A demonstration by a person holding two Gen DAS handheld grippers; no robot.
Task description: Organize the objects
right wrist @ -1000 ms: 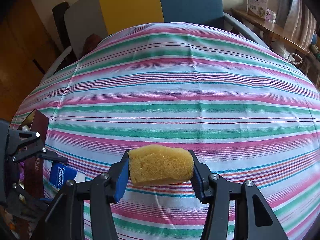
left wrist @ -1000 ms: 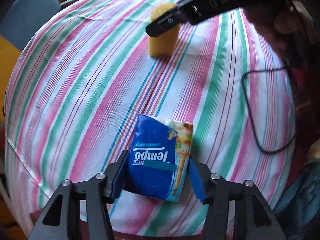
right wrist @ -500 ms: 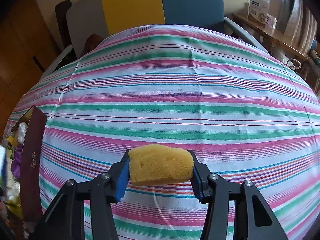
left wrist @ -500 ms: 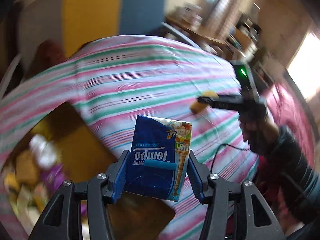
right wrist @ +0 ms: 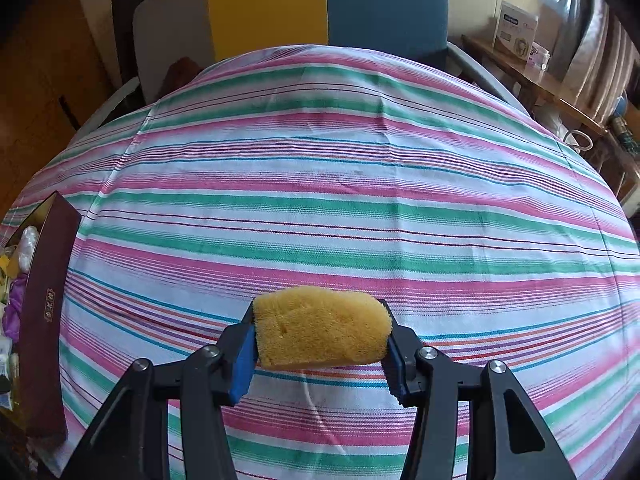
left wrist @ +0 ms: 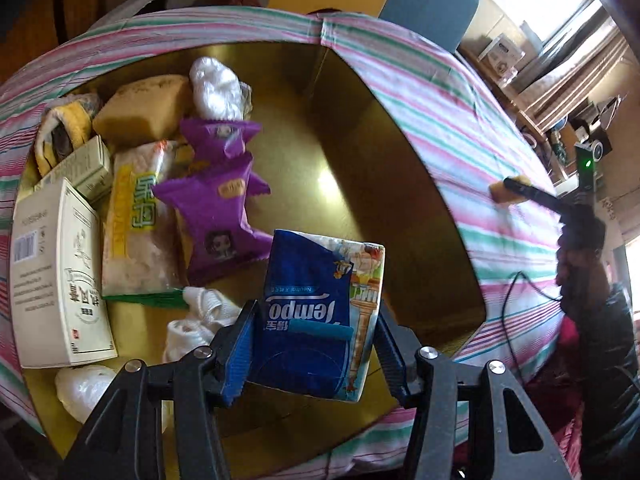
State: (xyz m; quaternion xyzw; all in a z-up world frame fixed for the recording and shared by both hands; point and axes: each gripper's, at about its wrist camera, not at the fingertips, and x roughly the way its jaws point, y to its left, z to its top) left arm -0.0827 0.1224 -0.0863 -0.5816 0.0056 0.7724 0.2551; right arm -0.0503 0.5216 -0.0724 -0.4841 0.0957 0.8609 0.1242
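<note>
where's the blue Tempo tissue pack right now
In the left wrist view, the Tempo tissue pack is clamped in the left gripper, held above the open gold-lined box, just right of the purple snack packets.

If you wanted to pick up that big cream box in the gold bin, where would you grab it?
Probably by its two broad printed faces near the upper edge, coming straight down from above. The cream box stands on edge against the bin's left wall, with a yellow snack packet close beside it, so a sideways approach looks blocked.
</note>
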